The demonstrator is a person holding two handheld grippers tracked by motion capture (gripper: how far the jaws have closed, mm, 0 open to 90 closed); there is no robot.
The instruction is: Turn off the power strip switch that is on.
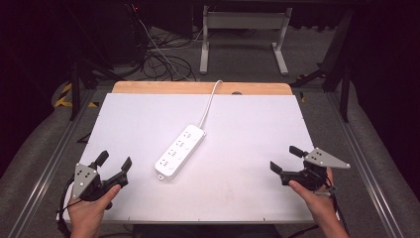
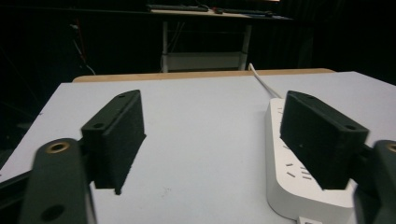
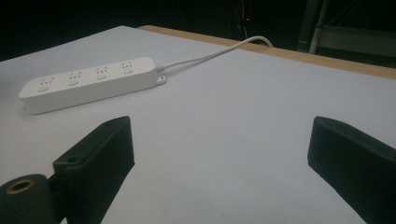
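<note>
So we've got both grippers sitting low at the near edge of the white table top (image 1: 237, 178); the left gripper (image 1: 114, 164) has its jaws spread wide with nothing between them, and the right gripper (image 1: 286, 158) is spread open and empty too. Ahead of the two of them, roughly midway but nearer the left one, lies the white power strip (image 1: 180, 151), flat on the board and angled away; in the left gripper view it sits just past the right-hand jaw, not touching. Its white cable (image 1: 210, 101) runs off over the wooden far edge (image 1: 198, 88); beyond that we see grey floor, tangled cables (image 1: 161, 57) and a table frame (image 1: 242, 29) in a dark room.
</note>
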